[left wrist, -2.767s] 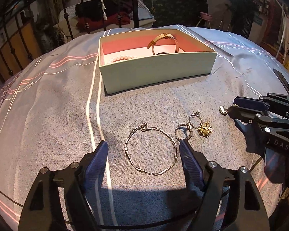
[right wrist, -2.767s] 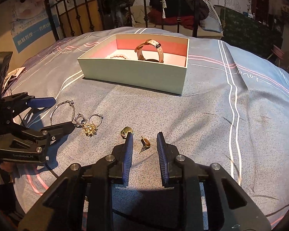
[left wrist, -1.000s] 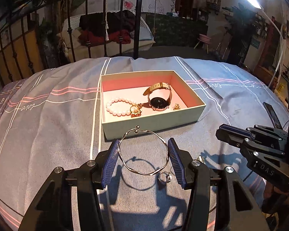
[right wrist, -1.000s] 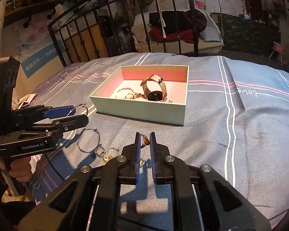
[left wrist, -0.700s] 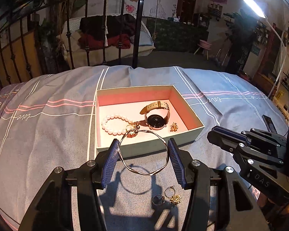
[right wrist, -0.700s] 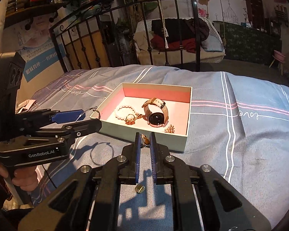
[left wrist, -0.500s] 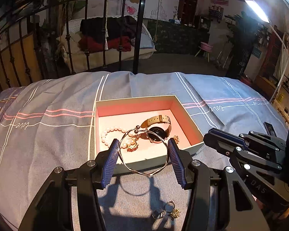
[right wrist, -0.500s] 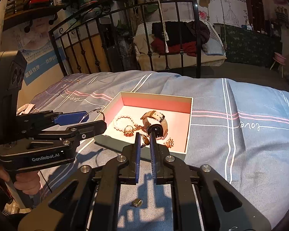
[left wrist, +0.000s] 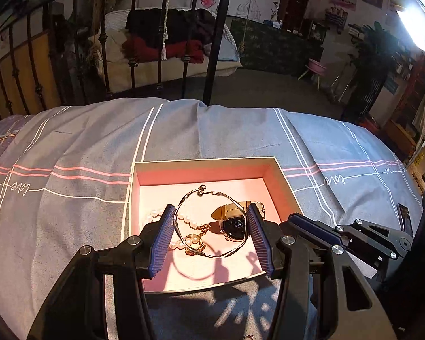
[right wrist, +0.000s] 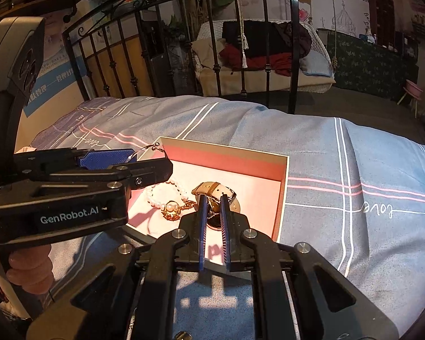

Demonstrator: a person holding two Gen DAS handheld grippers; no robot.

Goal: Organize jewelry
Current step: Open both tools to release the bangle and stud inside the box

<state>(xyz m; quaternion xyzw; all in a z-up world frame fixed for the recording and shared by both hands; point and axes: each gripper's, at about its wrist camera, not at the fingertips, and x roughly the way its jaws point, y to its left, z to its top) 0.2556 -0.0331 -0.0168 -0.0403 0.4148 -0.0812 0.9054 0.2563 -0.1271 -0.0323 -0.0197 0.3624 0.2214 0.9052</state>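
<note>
An open box [left wrist: 204, 162] with a pink inside lies on the blue-grey striped bedcover. It holds a pearl bracelet [left wrist: 155, 214] and a tan-strapped watch [left wrist: 235, 225]. My left gripper [left wrist: 210, 206] is shut on a thin silver bangle [left wrist: 201, 191], which hangs level above the box's inside. From the right wrist view the left gripper [right wrist: 151, 161] is over the box's [right wrist: 229, 150] left rim. My right gripper [right wrist: 213, 198] is shut above the box's near part, in front of the watch [right wrist: 212, 188]. The small earring it pinches barely shows against the watch.
A person's hand [right wrist: 28, 269] holds the left gripper's handle at the lower left. A small gold piece [right wrist: 182, 335] lies on the cover near me. A black iron bed rail [left wrist: 215, 42] stands past the far edge of the bedcover [left wrist: 70, 147].
Both grippers have moved forward from the cover to above the box, each carrying its piece. The loose rings on the cover have slipped out of the bottom of the left wrist view.
</note>
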